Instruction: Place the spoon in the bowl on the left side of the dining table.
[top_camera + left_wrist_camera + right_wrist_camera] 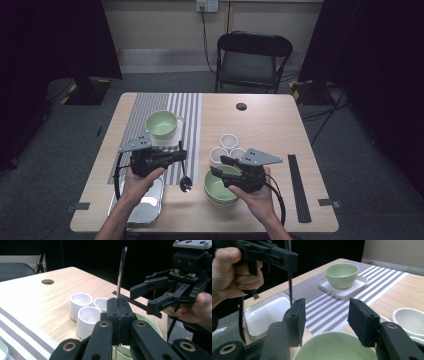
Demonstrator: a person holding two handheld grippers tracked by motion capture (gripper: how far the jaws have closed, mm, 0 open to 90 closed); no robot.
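At the near edge of the tabletop [260,107]: left claw [181,156] clamped tight on the handle of a metal spoon [185,183], bowl of the spoon hanging down just above the wood, between the striped placemat [192,112] and the near green bowl [216,192]. In the left gripper view, spoon handle [121,270] standing up out of the shut pads. Right claw [325,320] standing apart, empty, poised over the rim of the near green bowl [337,346], pads clear of it. Bowl resting on the tabletop, seemingly one of a nested pair, just in front of three small white cups [227,147].

Farther out: a second green bowl [161,122] seated on a square white dish [176,137] on the placemat; an empty white tray [150,200] at the near left corner; black chopsticks [297,187] along the right edge.

Judged state: one place setting laid; near bowl seemingly set down and let go; spoon lifted, not yet placed. Left to do: spoon into or beside a bowl.
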